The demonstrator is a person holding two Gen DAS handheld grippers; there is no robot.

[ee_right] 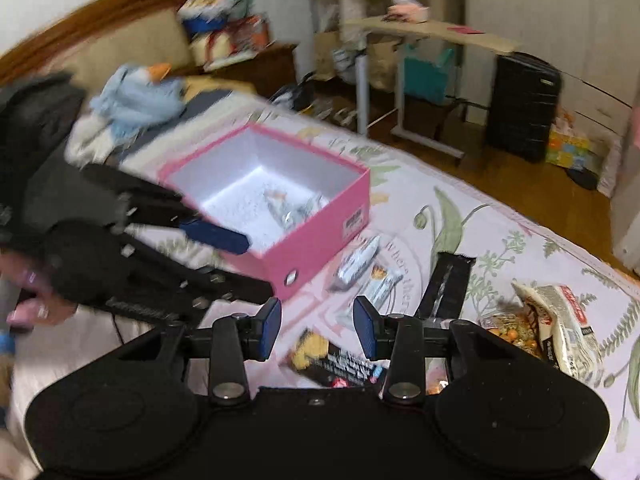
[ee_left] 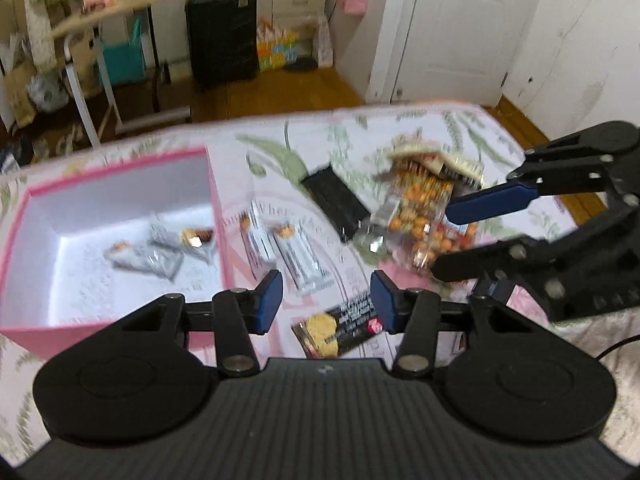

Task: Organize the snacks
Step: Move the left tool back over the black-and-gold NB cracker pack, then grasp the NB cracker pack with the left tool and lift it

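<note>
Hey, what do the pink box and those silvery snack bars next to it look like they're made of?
The pink box looks like rigid cardboard: matte pink outside, plain white inside, straight folded walls and a printed label on one side. The silvery snack bars beside it seem wrapped in metallised plastic film, since the wrappers glint and crinkle, though blur leaves that open. Both tools are open and empty.

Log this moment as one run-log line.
left gripper: open, empty | right gripper: open, empty | pink box: two silver snack packets inside | black snack packet: on bedspread
</note>
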